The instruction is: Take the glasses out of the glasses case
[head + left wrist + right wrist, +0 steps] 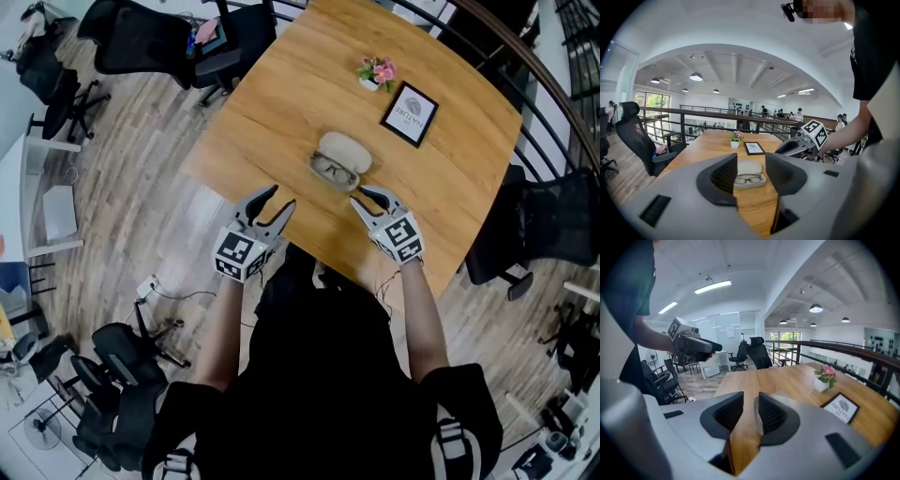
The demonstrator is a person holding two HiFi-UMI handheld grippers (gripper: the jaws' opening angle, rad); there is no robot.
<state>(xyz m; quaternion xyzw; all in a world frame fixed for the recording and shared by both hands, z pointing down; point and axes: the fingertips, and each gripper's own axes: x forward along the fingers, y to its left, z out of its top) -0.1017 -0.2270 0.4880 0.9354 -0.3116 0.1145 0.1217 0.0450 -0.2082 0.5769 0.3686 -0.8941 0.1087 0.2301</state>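
In the head view, the glasses case lies open near the middle of the wooden table, and the glasses are inside its lower half, the one nearer to you. Your left gripper is over the near edge of the table, to the left of the case and apart from it. Your right gripper points at the right end of the case, and its tips are just beside it. Farther on the table stand a small flower pot and a picture frame, close to each other.

In the left gripper view, your jaws stand wide apart and hold nothing. Between them you see bare table, and farther on the case with the glasses in it (the pale lid is behind them). The other gripper appears at the right, above the table.

In the right gripper view, your jaws are only a little apart, with a narrow gap of table wood between the pads, so they are released. A pale sliver shows in this gap beside the right pad (it is maybe the rim of the case, I cannot tell), and the pads do not press on it.
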